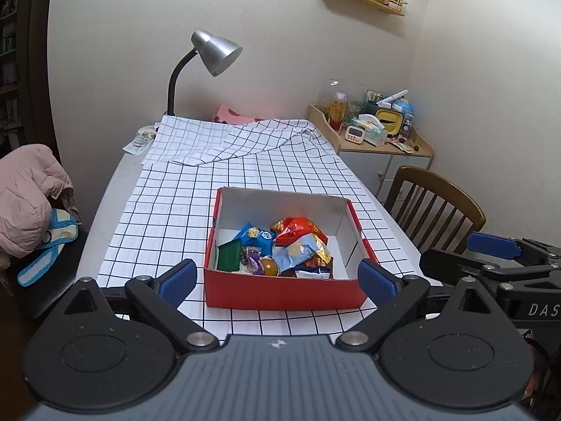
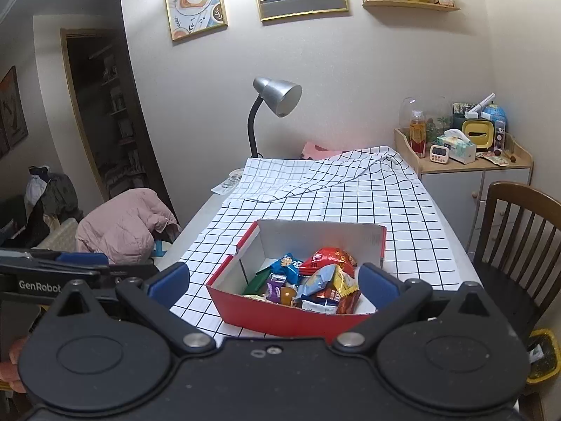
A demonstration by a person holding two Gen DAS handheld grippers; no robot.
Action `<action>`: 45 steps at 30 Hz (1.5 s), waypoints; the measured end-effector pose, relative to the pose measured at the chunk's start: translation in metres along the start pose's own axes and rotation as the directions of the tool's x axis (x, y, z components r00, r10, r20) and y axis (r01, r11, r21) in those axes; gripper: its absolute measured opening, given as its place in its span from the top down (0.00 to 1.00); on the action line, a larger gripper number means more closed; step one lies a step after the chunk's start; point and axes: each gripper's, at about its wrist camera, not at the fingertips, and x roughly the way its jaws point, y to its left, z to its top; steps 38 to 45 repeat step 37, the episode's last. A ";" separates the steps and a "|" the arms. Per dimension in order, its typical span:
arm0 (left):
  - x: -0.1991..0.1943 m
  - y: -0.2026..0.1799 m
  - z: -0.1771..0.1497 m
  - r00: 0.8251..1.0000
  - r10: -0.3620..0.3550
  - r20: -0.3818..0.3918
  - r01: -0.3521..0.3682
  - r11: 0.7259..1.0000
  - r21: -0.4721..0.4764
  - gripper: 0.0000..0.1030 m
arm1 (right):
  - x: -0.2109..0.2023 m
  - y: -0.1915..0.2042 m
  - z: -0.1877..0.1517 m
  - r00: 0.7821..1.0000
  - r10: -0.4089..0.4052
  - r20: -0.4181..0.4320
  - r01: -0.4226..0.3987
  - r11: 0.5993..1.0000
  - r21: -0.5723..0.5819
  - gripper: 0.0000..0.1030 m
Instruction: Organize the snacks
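Near the front edge of the table point(image 1: 115, 189), on the white black-grid cloth point(image 1: 266, 172), sits the open red cardboard box w/ white inside point(image 1: 284, 289); it stands flat, roughly centred btwn the table's left and right edges; snacks point(image 1: 280, 249) are heaped inside it, toward the front wall and left side; on top a red-orange foil packet point(image 1: 298, 229), beside it a blue wrapped biscuit pack point(image 1: 256, 235), a dark green packet point(image 1: 229, 254) leaning on the left wall, a pale blue and gold pouch point(image 1: 301, 251), a small purple wrapper point(image 1: 254, 259); the rest too jumbled to tell apart; right part of the box floor is bare.

My left gripper point(image 1: 277, 280) hovers just short of the box's front wall, blue pads spread wide, about as wide as the box, holding nothing; my right gripper point(image 2: 273, 279) hangs at the box's front right corner, pads likewise wide apart and empty; from the left cam I see the right one's blue pad point(image 1: 494, 244) off past the table's right edge.

At the far edge the cloth is folded back on itself; a silver gooseneck desk lamp point(image 1: 214, 52) stands at the far left corner; a brown wooden chair point(image 1: 434, 207) sits by the right edge; a pink padded jacket point(image 1: 28, 196) lies off the left edge.
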 end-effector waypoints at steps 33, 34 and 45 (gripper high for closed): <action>-0.014 0.000 0.001 1.000 -0.013 -0.018 0.013 0.999 0.030 0.04 | -0.007 0.010 0.000 0.999 0.026 -0.018 -0.026 0.999 0.027 0.00; -0.014 0.001 0.000 1.000 -0.017 -0.023 0.017 1.000 0.026 0.04 | -0.007 0.010 -0.001 0.999 0.026 -0.020 -0.025 0.999 0.030 0.00; -0.011 0.003 -0.003 0.999 -0.023 -0.037 0.023 1.000 0.018 0.04 | -0.005 0.010 -0.003 0.999 0.023 -0.027 -0.022 0.999 0.037 0.00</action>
